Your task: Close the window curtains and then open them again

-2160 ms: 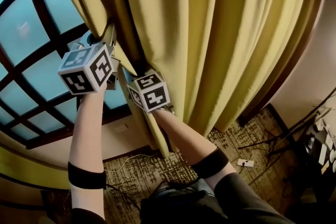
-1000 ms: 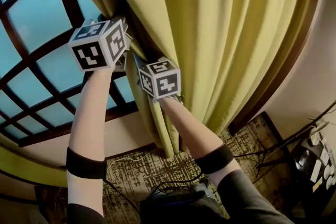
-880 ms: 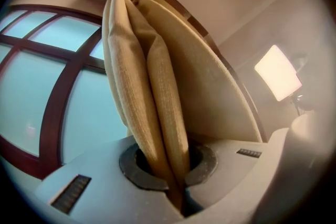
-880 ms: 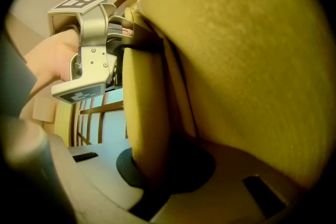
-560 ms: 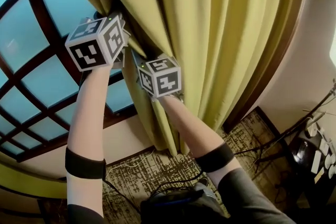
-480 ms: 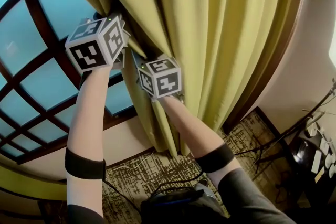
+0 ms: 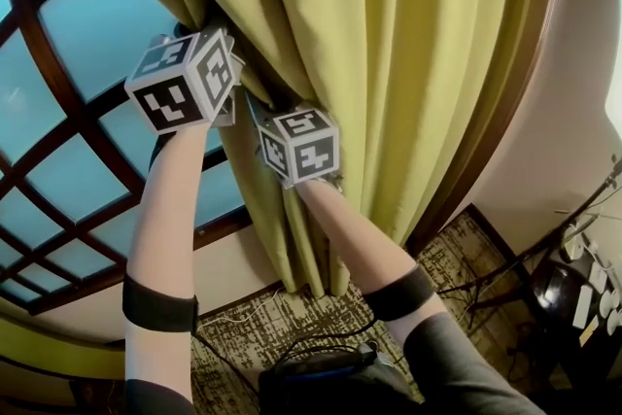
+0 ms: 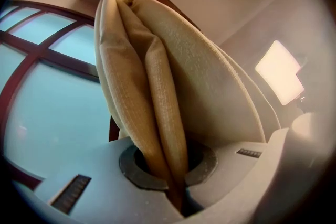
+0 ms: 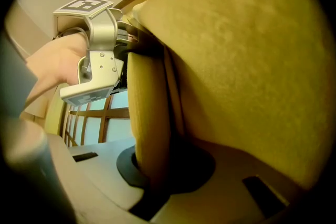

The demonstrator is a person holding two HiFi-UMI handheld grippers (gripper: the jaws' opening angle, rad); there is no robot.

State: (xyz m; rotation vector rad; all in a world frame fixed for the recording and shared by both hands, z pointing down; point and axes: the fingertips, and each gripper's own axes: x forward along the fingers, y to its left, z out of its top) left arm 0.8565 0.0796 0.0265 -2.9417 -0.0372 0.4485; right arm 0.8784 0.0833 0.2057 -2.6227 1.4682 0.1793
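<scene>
curtain (image 7: 418, 63) dragged further R, more window (image 7: 87, 24) bare

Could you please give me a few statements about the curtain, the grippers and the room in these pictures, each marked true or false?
1. The left gripper and the right gripper are each shut on a fold of the curtain. True.
2. The curtain is blue. False: it is yellow-green.
3. The window is split into panes by dark framing. True.
4. In the head view, the left gripper holds the curtain lower than the right gripper does. False: it sits higher and further left.
5. The floor is bare wood. False: a patterned carpet covers it.
</scene>
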